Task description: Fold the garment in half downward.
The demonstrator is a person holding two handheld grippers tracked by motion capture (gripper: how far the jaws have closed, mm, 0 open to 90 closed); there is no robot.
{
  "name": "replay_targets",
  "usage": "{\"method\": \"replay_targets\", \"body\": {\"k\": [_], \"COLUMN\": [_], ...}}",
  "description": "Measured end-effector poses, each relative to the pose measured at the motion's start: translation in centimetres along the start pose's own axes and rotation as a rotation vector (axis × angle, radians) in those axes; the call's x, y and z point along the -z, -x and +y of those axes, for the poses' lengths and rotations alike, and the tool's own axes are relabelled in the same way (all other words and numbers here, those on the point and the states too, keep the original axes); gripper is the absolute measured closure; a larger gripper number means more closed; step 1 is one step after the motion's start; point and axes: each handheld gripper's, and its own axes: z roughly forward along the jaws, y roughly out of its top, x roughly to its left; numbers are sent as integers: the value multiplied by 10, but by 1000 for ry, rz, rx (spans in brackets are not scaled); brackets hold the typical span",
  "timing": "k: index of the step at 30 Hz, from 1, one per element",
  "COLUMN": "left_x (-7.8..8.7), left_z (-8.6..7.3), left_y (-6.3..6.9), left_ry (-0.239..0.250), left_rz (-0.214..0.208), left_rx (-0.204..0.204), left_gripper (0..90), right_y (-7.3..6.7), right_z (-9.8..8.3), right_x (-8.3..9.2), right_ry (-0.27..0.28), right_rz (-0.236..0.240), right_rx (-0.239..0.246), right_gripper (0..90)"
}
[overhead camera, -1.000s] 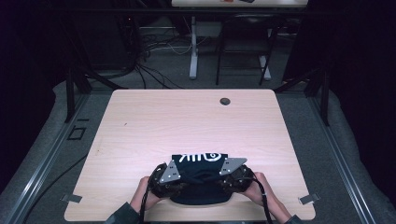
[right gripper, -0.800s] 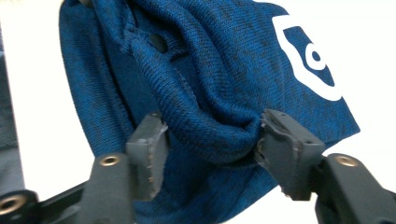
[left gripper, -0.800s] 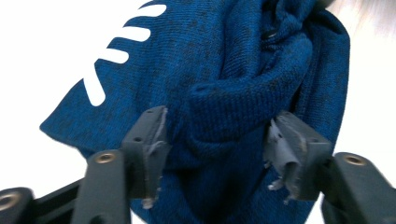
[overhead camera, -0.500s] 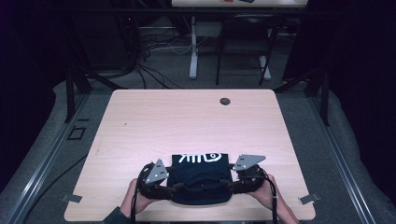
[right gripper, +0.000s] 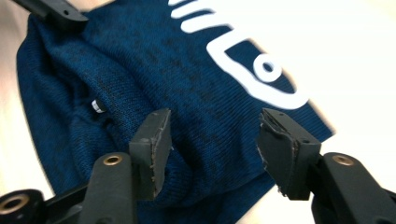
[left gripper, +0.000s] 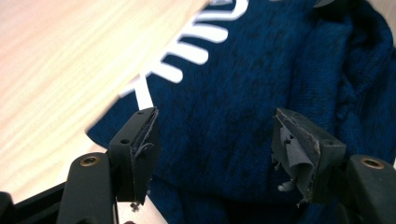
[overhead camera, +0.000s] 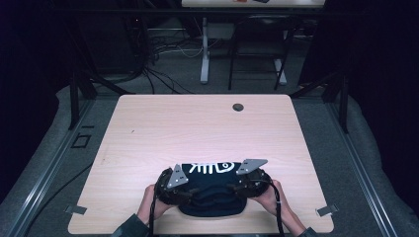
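A folded dark blue knit sweater [overhead camera: 210, 172] with a white fish-skeleton print lies near the table's front edge. My left gripper [overhead camera: 190, 193] sits at its left end and my right gripper [overhead camera: 232, 187] at its right end, both pointing inward. The left gripper [left gripper: 217, 119] has just been opening; its jaws stand apart over the sweater [left gripper: 224, 70], with no cloth pinched between the pads. The right gripper [right gripper: 215, 116] opened and has just closed a little. Its jaws are also apart above the sweater [right gripper: 187, 60], near the fish's head, gripping nothing.
The light wooden table [overhead camera: 197, 123] stretches away beyond the sweater, with a small dark round grommet [overhead camera: 238, 106] near its far edge. Cables [overhead camera: 163, 74] and desk legs [overhead camera: 205, 54] stand on the floor behind. The table's front edge lies close under the hands.
Both grippers' jaws have opened off the sweater. The hands drew apart half a second ago, then came back inward a little, the right one more. The sweater stays in place.
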Motion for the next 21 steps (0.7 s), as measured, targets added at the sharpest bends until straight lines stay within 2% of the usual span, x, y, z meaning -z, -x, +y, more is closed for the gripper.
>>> {"method": "replay_targets", "body": {"k": [4, 7, 12, 17, 21], "left_x": [-4, -6, -10, -13, -15], "left_z": [-6, -10, -15, -17, -18], "left_y": [2, 3, 3, 2, 0], "left_ry": [-22, -43, -61, -68, -70], "left_rz": [-10, 12, 29, 42, 50], "left_rx": [4, 3, 12, 9, 19], "left_gripper": [309, 271, 225, 178, 146], "right_y": [-4, -7, -8, -8, -5], "right_z": [-6, -10, -15, -22, -25], "right_x": [-5, -9, -14, -19, -21], "right_ry": [-40, -57, -66, -61, -59], "right_rz": [14, 18, 20, 11, 26], "right_rx": [10, 7, 21, -8, -26], "right_gripper": [353, 291, 260, 220, 189]}}
